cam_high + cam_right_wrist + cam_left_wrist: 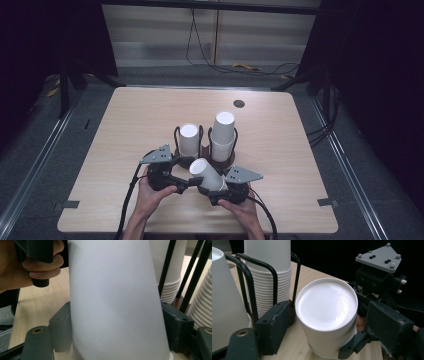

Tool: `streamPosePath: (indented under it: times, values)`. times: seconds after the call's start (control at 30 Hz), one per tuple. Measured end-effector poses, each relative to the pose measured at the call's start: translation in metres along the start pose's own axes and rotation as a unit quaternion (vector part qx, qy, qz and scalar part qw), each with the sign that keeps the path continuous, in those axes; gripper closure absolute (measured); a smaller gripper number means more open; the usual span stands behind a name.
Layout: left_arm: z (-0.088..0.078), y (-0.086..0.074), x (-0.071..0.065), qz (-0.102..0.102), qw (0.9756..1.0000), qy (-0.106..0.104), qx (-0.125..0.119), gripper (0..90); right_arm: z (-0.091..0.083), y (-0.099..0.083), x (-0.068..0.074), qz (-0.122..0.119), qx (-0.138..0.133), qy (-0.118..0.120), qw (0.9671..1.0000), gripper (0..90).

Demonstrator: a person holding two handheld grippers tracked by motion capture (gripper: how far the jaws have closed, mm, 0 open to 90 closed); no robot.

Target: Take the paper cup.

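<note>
A white cup (115,302) is clamped between the jaws of the right gripper (226,192), upside down and tilted. The left gripper (324,337) is spread wide, its jaws flanking the same cup's base (327,305) without a visible grip. Beyond the jaws, two cup stacks (222,135) are set in black wire racks (176,137). The table (130,115) is pale wood, with a round grommet (239,103); grey floor and dark surroundings are seen.
</note>
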State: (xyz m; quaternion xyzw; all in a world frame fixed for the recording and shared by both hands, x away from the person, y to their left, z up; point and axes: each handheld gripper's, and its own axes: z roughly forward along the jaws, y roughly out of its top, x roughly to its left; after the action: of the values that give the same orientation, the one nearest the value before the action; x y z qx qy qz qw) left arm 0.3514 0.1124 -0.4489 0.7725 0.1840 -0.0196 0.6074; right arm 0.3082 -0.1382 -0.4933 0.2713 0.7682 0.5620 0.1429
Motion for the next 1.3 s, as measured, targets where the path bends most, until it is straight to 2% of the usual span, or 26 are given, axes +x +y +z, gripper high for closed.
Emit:
streamPosePath:
  times: [0.03, 0.1, 0.27, 0.43, 0.6, 0.8, 1.07, 1.3]
  values:
    - [-0.001, 0.000, 0.001, 0.003, 1.0000, 0.002, 0.007, 17.9, -0.002, 0.000, -0.001, 0.000, 0.003, -0.002, 1.0000, 23.6]
    - [-0.001, -0.001, 0.001, -0.002, 1.0000, -0.003, 0.005, 17.8, -0.003, 0.000, -0.001, -0.001, 0.007, 0.000, 1.0000, 23.6]
    - [-0.002, -0.002, 0.000, 0.003, 1.0000, -0.003, 0.007, 17.8, -0.004, 0.001, -0.002, -0.003, 0.013, 0.003, 0.9999, 23.6]
    - [-0.005, -0.002, 0.002, 0.002, 1.0000, 0.003, 0.006, 17.6, -0.006, 0.001, -0.004, -0.008, 0.024, -0.006, 0.9997, 24.0]
    - [-0.007, -0.002, 0.005, 0.004, 0.9998, 0.015, 0.009, 17.2, -0.008, 0.003, -0.006, -0.005, 0.025, -0.002, 0.9997, 24.1]
    - [-0.012, -0.001, 0.005, 0.006, 0.9997, 0.024, 0.007, 16.7, -0.009, 0.007, -0.008, -0.007, 0.037, -0.002, 0.9993, 24.3]
    - [-0.016, 0.000, 0.006, 0.013, 0.9994, 0.030, 0.015, 16.6, -0.007, 0.012, -0.010, -0.011, 0.062, 0.000, 0.9980, 24.5]
    - [-0.017, 0.005, 0.004, 0.019, 0.9993, 0.026, 0.017, 16.6, -0.004, 0.022, -0.010, -0.027, 0.087, 0.008, 0.9958, 24.6]
